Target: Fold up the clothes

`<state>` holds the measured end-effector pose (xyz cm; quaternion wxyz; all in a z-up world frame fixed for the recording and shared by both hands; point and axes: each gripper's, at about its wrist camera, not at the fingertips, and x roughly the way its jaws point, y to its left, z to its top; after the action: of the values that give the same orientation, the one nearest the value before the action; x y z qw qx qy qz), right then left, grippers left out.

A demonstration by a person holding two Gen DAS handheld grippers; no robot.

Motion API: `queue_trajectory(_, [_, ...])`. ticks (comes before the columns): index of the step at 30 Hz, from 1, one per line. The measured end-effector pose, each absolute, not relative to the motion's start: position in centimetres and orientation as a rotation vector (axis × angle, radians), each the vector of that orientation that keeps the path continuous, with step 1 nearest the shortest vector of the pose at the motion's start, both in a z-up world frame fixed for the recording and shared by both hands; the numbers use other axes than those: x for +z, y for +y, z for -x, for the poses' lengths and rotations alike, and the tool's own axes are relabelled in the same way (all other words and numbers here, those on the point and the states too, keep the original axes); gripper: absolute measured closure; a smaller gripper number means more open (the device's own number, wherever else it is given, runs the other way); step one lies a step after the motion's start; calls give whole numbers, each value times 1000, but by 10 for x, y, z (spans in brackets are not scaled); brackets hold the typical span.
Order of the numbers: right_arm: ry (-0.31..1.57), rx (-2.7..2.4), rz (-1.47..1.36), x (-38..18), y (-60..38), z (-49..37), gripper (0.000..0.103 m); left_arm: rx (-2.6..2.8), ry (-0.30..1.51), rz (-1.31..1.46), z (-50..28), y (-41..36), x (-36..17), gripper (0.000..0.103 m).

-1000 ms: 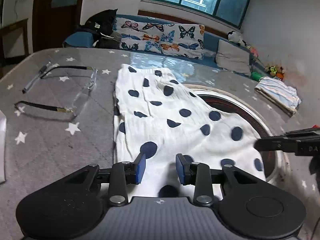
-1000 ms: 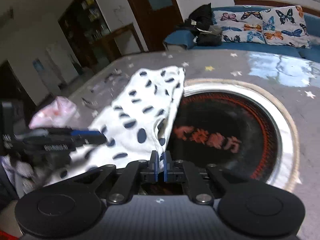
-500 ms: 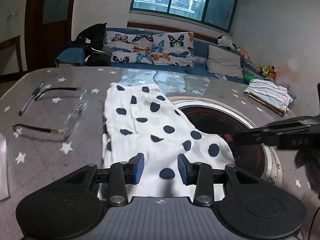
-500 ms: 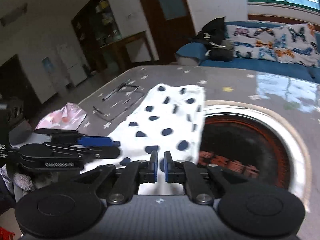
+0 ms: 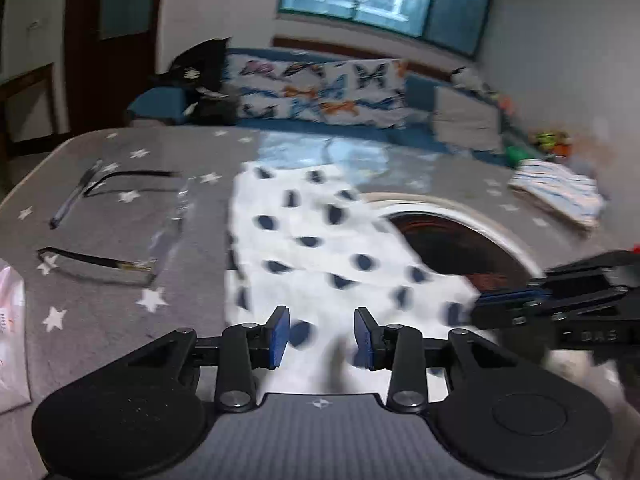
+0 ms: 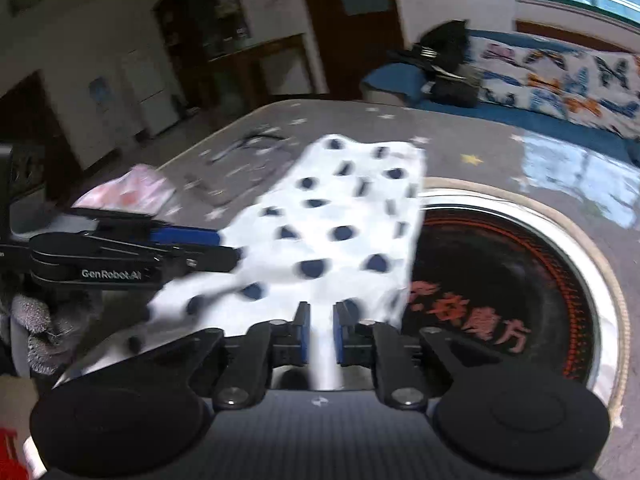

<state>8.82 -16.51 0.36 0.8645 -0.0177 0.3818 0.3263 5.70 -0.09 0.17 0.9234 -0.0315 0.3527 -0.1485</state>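
1. A white garment with dark blue polka dots point(image 5: 320, 248) lies flat on a grey, star-printed table point(image 5: 120, 300). Its long axis runs from the near edge, where both grippers are, away toward a sofa. Its right side overlaps the rim of a round black inset point(image 6: 500, 280) in the table.
2. The near hem lies directly ahead of and beneath both grippers; neither is clearly nearer.
3. The right gripper point(image 6: 319, 334) is at the hem's right corner. Its jaws are opening, with a narrow gap between the pads. A strip of white cloth shows in the gap, but the pads no longer appear to pinch it.
4. The left gripper point(image 5: 321, 336) is over the hem's left part, jaws partly apart, released; cloth shows between the pads without being pressed.
5. Farther out: glasses point(image 5: 120, 240) and a pen point(image 5: 74, 200) to the left, and a folded striped cloth point(image 5: 560, 196) at far right.
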Motion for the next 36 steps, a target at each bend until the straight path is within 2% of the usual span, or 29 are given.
queue_trajectory(2, [803,717,90,3,-156,-76,83,-353,726,48,-41,-7,3,64])
queue_trajectory(9, [823,700,199,-11,-146,-54,81,-347,751,-101,-2,-11,-20,64])
queue_trajectory(13, [787,727,208,2,-145,-39,81,-335,722,-65,12,1,-10,64])
queue_trajectory(16, [764,777,232,9,-136,-24,75,-359,695,-54,27,2,-2,64])
queue_trajectory(22, [787,798,284,-13,-129,-1,75,-374,721,-97,50,-1,-17,64])
queue_trajectory(26, [774,792,291,-1,-133,8,74,-352,711,-79,59,6,-16,64])
queue_trajectory(27, [766,793,293,2,-133,12,73,-351,705,-73,62,6,-14,63])
queue_trajectory(28, [758,799,293,5,-132,16,65,-352,697,-69,65,6,-12,61])
queue_trajectory(29, [750,807,293,7,-132,20,63,-354,690,-65,68,6,-9,59])
queue_trajectory(36, [742,861,359,-7,-122,50,56,-337,705,-67,86,6,-16,56])
